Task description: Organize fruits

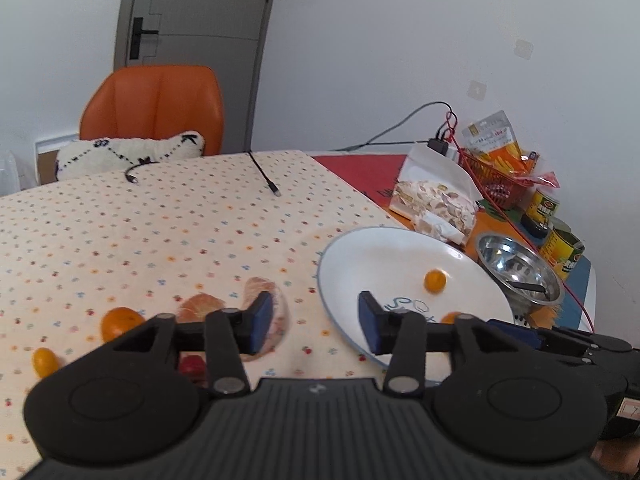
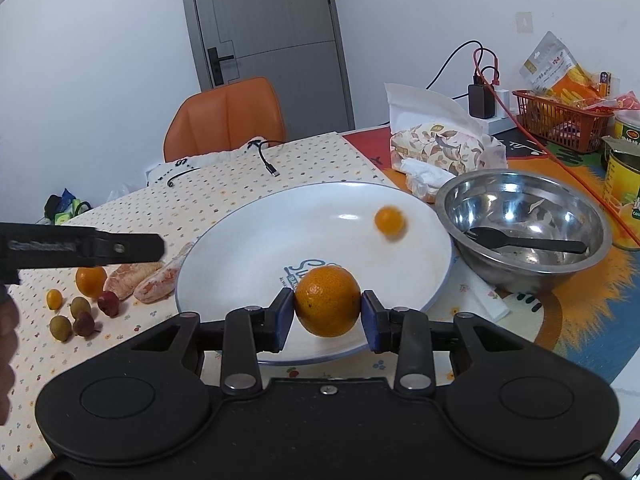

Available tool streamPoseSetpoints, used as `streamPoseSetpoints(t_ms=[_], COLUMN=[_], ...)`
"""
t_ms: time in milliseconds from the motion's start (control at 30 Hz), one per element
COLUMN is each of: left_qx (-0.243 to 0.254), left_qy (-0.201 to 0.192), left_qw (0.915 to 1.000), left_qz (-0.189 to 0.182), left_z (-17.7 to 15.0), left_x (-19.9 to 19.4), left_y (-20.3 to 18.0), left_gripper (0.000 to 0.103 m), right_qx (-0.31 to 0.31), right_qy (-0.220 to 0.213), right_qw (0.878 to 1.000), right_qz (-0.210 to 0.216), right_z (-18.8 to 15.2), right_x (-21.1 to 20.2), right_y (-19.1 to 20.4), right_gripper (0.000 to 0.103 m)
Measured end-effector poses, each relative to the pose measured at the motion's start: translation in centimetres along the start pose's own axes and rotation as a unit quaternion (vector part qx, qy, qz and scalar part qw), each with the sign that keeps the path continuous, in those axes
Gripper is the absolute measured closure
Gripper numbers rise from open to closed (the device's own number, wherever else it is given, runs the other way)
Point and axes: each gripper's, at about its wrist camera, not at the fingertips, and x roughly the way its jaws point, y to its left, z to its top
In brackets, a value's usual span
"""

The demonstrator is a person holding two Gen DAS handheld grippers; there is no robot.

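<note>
**Right wrist view: an orange in the jaws over the plate, left jaws empty**

Right wrist view puts the right gripper (image 2: 327, 312) low and central, its blue pads pressed on either side of an orange (image 2: 327, 301) held just above the near part of the white plate (image 2: 240, 240). A kumquat (image 2: 389, 221) sits on the plate toward 1 o'clock from the orange, blurred. At 3 o'clock of the plate stands a steel bowl (image 2: 568, 264) with a black spoon (image 2: 520, 242) lying in it; the bowl's rim is just beside the plate's edge. At 9 o'clock of the plate, on the dotted cloth (image 2: 224, 184), lie pomelo segments (image 2: 144, 278), a second orange (image 2: 91, 280), a small yellow fruit (image 2: 54, 299), two greenish ones and two dark red ones — all loose and near one another.

From the left wrist camera, the left gripper (image 1: 316, 320) hangs with nothing between its pads; the jaws stand at a middling gap. Its right pad is over the plate's (image 1: 400, 248) near left rim, its left pad over the segments (image 1: 256, 292). The kumquat (image 1: 435, 281) rests on the plate at 1 o'clock of the gripper. An orange (image 1: 119, 322) and a yellow fruit (image 1: 44, 360) lie on the cloth (image 1: 160, 220) at 9 o'clock. Beyond the table, at 11 o'clock, stands an orange chair (image 1: 154, 106).
</note>
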Motion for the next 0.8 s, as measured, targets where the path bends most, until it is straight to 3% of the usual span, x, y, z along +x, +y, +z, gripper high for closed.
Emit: streamPoseSetpoints(t_ms=[67, 167, 433, 800], left_qx=[-0.002, -0.006, -0.011, -0.009], left_qy=[-0.006, -0.012, -0.017, -0.018], left_qw=[0.9999, 0.9998, 0.9991, 0.9977], left_qz=[0.008, 0.015, 0.037, 0.065], left_z=[0.0, -0.2, -0.9, -2.1], left_x=[-0.7, -1.6, -3.7, -6.1], left_y=[0.6, 1.3, 3.1, 4.9], left_gripper=[0.041, 0.037, 0.029, 0.024], right_qx=[-0.003, -0.002, -0.006, -0.020], right_qy=[-0.007, -0.009, -0.005, -0.005], right_qw=[1.000, 1.000, 1.000, 0.998], right_qz=[0.002, 0.007, 0.021, 0.053], right_z=[0.0, 0.1, -0.3, -0.3], right_x=[-0.3, -0.5, -0.9, -1.8], right_y=[0.3, 0.6, 2.1, 4.4], right_gripper=[0.064, 0.063, 0.063, 0.051])
